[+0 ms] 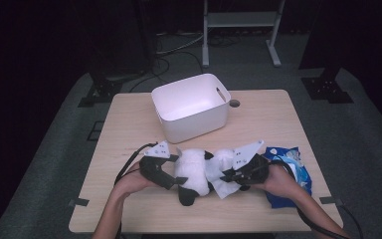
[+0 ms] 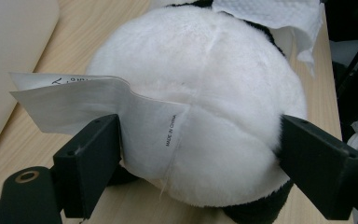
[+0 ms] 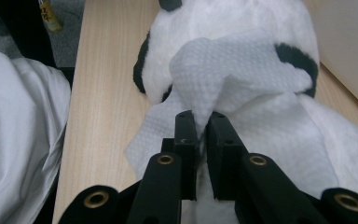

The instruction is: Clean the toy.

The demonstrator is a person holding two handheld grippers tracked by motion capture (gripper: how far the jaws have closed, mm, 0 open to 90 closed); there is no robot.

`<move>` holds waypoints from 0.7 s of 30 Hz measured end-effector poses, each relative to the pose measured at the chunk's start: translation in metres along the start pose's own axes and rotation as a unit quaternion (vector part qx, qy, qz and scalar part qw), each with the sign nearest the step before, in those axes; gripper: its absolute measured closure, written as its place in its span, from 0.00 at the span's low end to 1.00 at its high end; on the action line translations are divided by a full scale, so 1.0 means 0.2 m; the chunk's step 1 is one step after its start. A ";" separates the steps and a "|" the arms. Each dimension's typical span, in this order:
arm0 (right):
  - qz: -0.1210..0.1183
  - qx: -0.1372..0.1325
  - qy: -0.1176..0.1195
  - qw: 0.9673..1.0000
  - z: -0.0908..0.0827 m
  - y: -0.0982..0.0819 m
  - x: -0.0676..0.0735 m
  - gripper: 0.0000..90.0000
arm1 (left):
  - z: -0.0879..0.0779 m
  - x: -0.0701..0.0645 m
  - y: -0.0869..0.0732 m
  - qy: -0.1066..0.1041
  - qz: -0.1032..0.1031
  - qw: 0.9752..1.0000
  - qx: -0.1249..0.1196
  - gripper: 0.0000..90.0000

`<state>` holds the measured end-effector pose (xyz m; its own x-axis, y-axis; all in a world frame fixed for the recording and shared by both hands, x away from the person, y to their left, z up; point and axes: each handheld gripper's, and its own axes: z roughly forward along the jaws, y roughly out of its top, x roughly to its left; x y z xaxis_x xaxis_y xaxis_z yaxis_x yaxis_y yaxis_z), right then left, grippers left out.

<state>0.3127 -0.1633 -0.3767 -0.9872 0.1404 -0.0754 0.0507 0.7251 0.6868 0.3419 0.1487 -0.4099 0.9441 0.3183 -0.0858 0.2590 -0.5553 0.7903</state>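
1 panda toy (image 1: 194, 172), 1 wipe (image 1: 224, 185), 1 bin (image 1: 191, 106).

Dim lab, lone wooden table (image 1: 273, 114), grey carpet (image 1: 54, 144), floor cables (image 1: 179, 50), stand bases (image 1: 328, 89)

A light wooden table (image 1: 268, 117) stands on grey carpet (image 1: 358, 134), lit from above while the far room falls into darkness. At the far side, a white metal frame (image 1: 238, 22) stands on two feet. Black cables (image 1: 171, 55) trail across the floor. Black stand bases (image 1: 328, 89) sit at the far left and far right.
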 end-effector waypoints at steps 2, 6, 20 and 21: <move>0.006 -0.005 -0.003 1.000 -0.02 -0.03 0.00 0.91 | 0.00 0.00 0.00 0.000 0.000 1.000 0.000 0.16; 0.018 -0.011 -0.014 1.000 -0.06 -0.08 0.00 0.91 | 0.00 0.00 0.00 0.000 -0.002 1.000 0.000 0.16; 0.079 -0.014 -0.061 0.995 -0.19 -0.31 -0.08 0.91 | 0.00 0.00 0.00 0.001 -0.002 1.000 0.002 0.16; 0.084 -0.017 -0.065 0.994 -0.20 -0.31 -0.09 0.91 | 0.00 0.00 0.00 0.000 -0.002 1.000 0.002 0.16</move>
<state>0.3218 -0.2386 -0.3884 -0.9377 0.3439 -0.0488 0.2051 0.6618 0.7211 0.3419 0.1486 -0.4097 0.9431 0.3207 -0.0877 0.2630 -0.5579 0.7871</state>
